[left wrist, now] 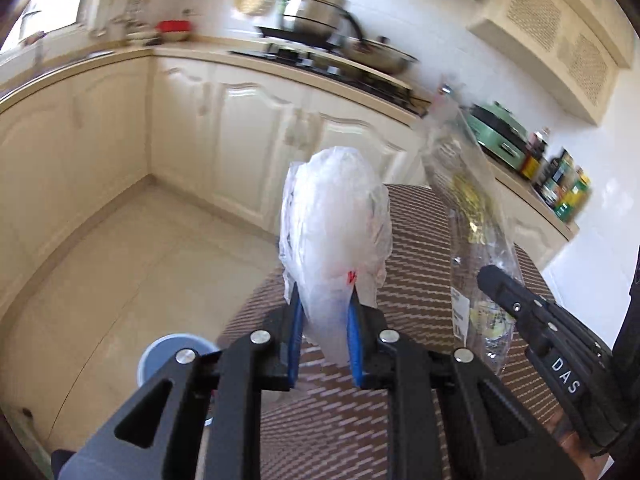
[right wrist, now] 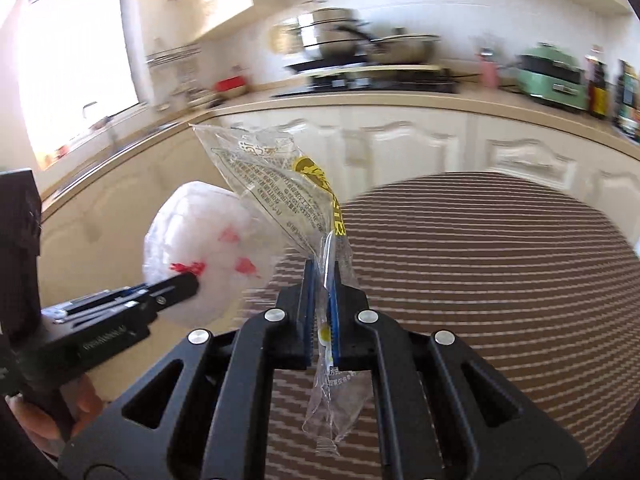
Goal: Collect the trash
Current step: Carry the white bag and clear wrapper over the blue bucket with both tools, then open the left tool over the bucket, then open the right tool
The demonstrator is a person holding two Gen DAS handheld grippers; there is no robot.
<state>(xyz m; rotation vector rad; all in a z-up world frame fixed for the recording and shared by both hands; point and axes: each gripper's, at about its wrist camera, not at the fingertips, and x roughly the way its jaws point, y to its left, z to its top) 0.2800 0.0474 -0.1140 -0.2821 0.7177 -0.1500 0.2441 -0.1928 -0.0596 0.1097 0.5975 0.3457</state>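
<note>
Left gripper: the left gripper (left wrist: pixel 325 300) is seen closed down on a crumpled white plastic bag with red print (left wrist: pixel 336 216), which is pinched between the blue pads (left wrist: pixel 354 320) and stands up above the fingertips.
Right gripper: the right gripper (right wrist: pixel 323 276) is seen clamped on a clear plastic wrapper with black text and a yellow logo (right wrist: pixel 276 176); the wrapper is gripped near its middle, one end fanned out up and to the left, the other hung below the jaws.
Position of trash: both pieces are held in the air over the near-left edge of a round table covered by a brown-and-white striped cloth (right wrist: pixel 480 264), just beside each other, the white bag to the left of the wrapper.
Floor: a round blue-rimmed bin (left wrist: pixel 168 350) is glimpsed low on the beige tiles, beside the table and partly hidden by the left gripper.
Background: cream kitchen cabinets (left wrist: pixel 248 136), steel pots on a stove (right wrist: pixel 352 44) and a green appliance (right wrist: pixel 550 76) are blurred.
</note>
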